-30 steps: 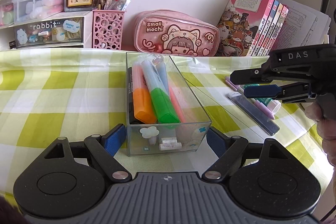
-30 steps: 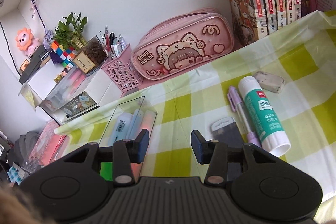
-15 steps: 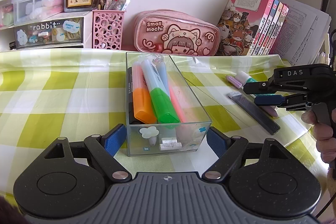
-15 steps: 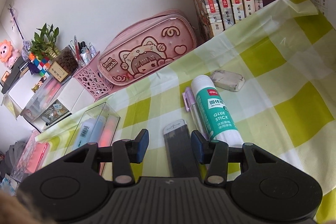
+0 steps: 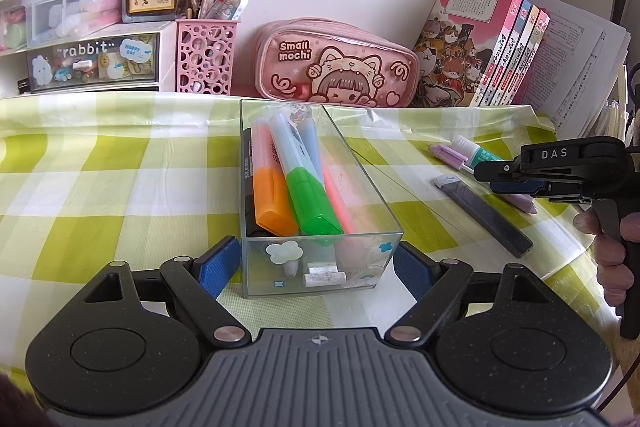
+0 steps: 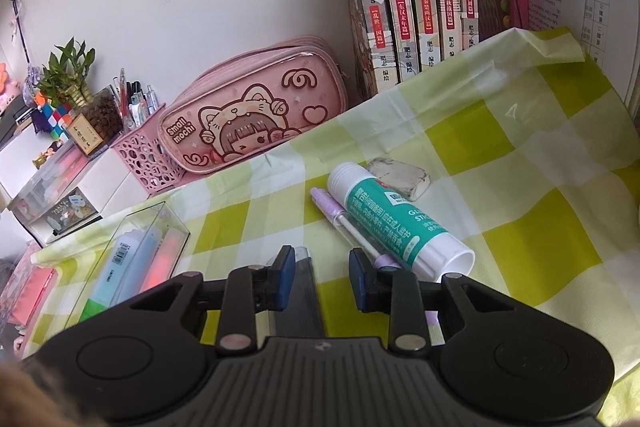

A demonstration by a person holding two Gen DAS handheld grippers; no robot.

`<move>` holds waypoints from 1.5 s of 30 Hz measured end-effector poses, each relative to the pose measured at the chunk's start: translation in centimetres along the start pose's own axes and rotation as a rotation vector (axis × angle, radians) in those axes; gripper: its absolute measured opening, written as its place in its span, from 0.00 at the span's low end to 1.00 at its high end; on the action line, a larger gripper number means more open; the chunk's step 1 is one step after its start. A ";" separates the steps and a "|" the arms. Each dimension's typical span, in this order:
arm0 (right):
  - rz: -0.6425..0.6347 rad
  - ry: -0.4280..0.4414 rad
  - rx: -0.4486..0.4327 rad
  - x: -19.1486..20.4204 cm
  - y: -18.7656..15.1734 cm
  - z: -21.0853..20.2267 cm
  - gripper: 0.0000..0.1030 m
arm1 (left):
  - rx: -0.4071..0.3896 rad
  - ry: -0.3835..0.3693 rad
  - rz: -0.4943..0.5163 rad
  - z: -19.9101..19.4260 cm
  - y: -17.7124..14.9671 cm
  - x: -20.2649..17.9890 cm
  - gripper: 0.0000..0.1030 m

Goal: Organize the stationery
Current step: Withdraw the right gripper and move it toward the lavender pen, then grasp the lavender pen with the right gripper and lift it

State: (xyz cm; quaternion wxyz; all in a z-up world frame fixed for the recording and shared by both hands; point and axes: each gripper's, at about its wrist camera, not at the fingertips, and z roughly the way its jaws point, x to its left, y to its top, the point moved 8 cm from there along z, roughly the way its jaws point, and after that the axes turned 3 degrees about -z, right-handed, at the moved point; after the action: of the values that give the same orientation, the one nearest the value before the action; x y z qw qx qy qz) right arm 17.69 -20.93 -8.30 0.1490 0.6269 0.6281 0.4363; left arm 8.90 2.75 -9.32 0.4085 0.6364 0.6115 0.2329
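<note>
A clear plastic box (image 5: 320,251) holds several highlighters, among them an orange-capped one (image 5: 272,203) and a green-capped one (image 5: 312,207). My left gripper (image 5: 316,269) is open, its fingers at either side of the box's near end. To the right lie a dark flat case (image 5: 484,213), a lilac pen (image 6: 340,215), a glue stick (image 6: 392,219) and a worn eraser (image 6: 400,177). My right gripper (image 6: 322,277) is open and empty, low over the dark case (image 6: 300,307) with the pen just to its right; it also shows in the left wrist view (image 5: 504,179).
Along the back wall stand a pink pencil case (image 5: 336,67), a pink pen cup (image 5: 206,55), a drawer unit (image 5: 92,63) and a row of books (image 5: 500,47). The box shows at left in the right wrist view (image 6: 132,259). The table's right edge is close to my right hand.
My right gripper has moved right and down toward the dark case and the pen. The left gripper and the box have not moved.
</note>
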 end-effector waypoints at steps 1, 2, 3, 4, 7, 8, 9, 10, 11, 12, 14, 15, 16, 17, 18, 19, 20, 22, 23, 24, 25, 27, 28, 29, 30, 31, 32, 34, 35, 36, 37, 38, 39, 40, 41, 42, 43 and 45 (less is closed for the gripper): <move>-0.003 -0.003 -0.003 0.0 0.0 -0.1 0.55 | 0.000 0.000 0.000 0.0 0.0 0.0 0.79; -0.009 -0.007 -0.006 0.0 0.1 -0.1 0.55 | 0.000 0.000 0.000 0.0 0.0 0.0 0.79; -0.014 -0.010 -0.008 0.0 0.1 -0.2 0.55 | 0.000 0.000 0.000 0.0 0.0 0.0 0.79; -0.016 -0.013 -0.012 0.0 0.2 -0.3 0.55 | 0.000 0.000 0.000 0.0 0.0 0.0 0.79; -0.023 -0.019 -0.022 -0.2 0.4 -0.4 0.55 | 0.000 0.000 0.000 0.0 0.0 0.0 0.79; -0.030 -0.021 -0.026 -0.2 0.5 -0.4 0.55 | 0.000 0.000 0.000 0.0 0.0 0.0 0.79; -0.038 -0.022 -0.030 -0.3 0.5 -0.5 0.55 | 0.000 0.000 0.000 0.0 0.0 0.0 0.79; -0.044 -0.024 -0.033 -0.4 0.6 -0.5 0.54 | 0.000 0.000 0.000 0.0 0.0 0.0 0.79; -0.049 -0.027 -0.038 -0.6 0.6 -0.6 0.54 | 0.000 0.000 0.000 0.0 0.0 0.0 0.79; -0.061 -0.035 -0.041 -0.7 0.7 -0.6 0.54 | 0.000 0.000 0.001 0.0 0.0 0.0 0.79; -0.099 -0.064 -0.038 -0.8 0.6 -0.7 0.54 | 0.000 0.000 0.000 0.0 0.0 0.0 0.79; -0.118 -0.087 -0.027 -0.9 0.5 -0.6 0.54 | 0.000 0.000 0.000 0.0 0.0 0.0 0.79; -0.131 -0.105 -0.001 -1.1 0.2 -0.3 0.54 | 0.000 0.000 0.000 0.0 0.0 0.0 0.79; -0.138 -0.113 0.020 -1.3 -0.1 0.0 0.54 | 0.000 0.000 0.000 0.0 0.0 0.0 0.79; -0.146 -0.108 0.013 -1.3 -0.2 -0.1 0.54 | 0.000 0.000 0.000 0.0 0.0 0.0 0.79; -0.148 -0.107 0.014 -1.3 -0.2 -0.2 0.54 | 0.000 0.000 0.000 0.0 0.0 0.0 0.79; -0.150 -0.109 0.016 -1.3 -0.2 -0.2 0.54 | 0.000 0.000 0.000 0.0 0.0 0.0 0.79; -0.164 -0.115 0.019 -1.2 -0.3 -0.2 0.54 | 0.000 0.000 0.000 0.0 0.0 0.0 0.79; -0.178 -0.117 0.022 -0.9 -0.4 -0.1 0.54 | 0.000 0.000 0.000 0.0 0.0 0.0 0.79; -0.199 -0.124 0.026 -0.7 -0.5 -0.1 0.54 | 0.000 0.000 0.000 0.0 0.0 0.0 0.79; -0.227 -0.135 0.030 -0.3 -0.6 0.0 0.54 | 0.000 0.001 0.001 0.0 0.0 0.0 0.79; -0.280 -0.158 0.038 0.3 -0.8 0.2 0.54 | 0.000 0.001 0.001 0.0 0.0 0.0 0.79; -0.309 -0.173 0.041 0.6 -1.0 0.3 0.54 | 0.000 0.000 0.000 0.0 0.0 0.0 0.79; -0.331 -0.179 0.042 0.8 -1.0 0.5 0.54 | 0.000 0.001 0.001 0.0 0.0 0.0 0.79; -0.349 -0.182 0.042 1.0 -1.1 0.6 0.54 | 0.000 0.001 0.001 0.0 0.0 0.0 0.79; -0.366 -0.184 0.041 1.2 -1.1 0.8 0.54 | 0.000 0.000 0.001 0.0 0.0 0.0 0.79; -0.374 -0.185 0.042 1.3 -1.0 1.0 0.54 | 0.000 0.000 0.000 0.0 0.0 0.0 0.79; -0.383 -0.176 0.044 1.6 -0.7 1.7 0.54 | 0.000 0.001 0.001 0.0 0.0 0.0 0.79; -0.384 -0.170 0.044 1.7 -0.5 2.0 0.54 | 0.000 0.001 0.001 0.0 0.0 0.0 0.79; -0.385 -0.165 0.042 1.8 -0.4 2.3 0.54 | 0.000 0.000 0.000 0.0 0.0 0.0 0.79; -0.387 -0.161 0.039 2.0 -0.3 2.6 0.54 | 0.000 0.000 0.000 0.0 0.0 0.0 0.79; -0.387 -0.159 0.035 2.1 -0.2 2.8 0.54 | 0.000 0.000 0.000 0.0 0.0 0.0 0.79; -0.387 -0.160 0.031 2.3 -0.1 3.1 0.54 | 0.000 0.000 0.001 0.0 0.0 0.0 0.79; -0.389 -0.161 0.028 2.5 0.0 3.3 0.54 | 0.000 0.000 0.001 0.0 0.0 0.0 0.79; -0.389 -0.162 0.025 2.7 0.0 3.4 0.54 | 0.000 0.000 0.000 0.0 0.0 0.0 0.79; -0.385 -0.166 0.024 2.8 0.0 3.5 0.53 | 0.000 0.000 0.000 0.0 0.0 0.0 0.79; -0.377 -0.174 0.022 2.9 0.0 3.5 0.50 | 0.000 -0.001 -0.001 0.0 0.0 0.0 0.79; -0.358 -0.188 0.017 2.9 0.0 3.5 0.46 | 0.000 -0.002 -0.001 0.0 0.0 0.0 0.79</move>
State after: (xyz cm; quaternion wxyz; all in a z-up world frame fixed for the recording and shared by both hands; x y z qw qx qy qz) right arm 19.81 -16.98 -9.27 0.2771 0.5442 0.7165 0.3371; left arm 8.89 2.75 -9.29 0.4092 0.6361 0.6115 0.2323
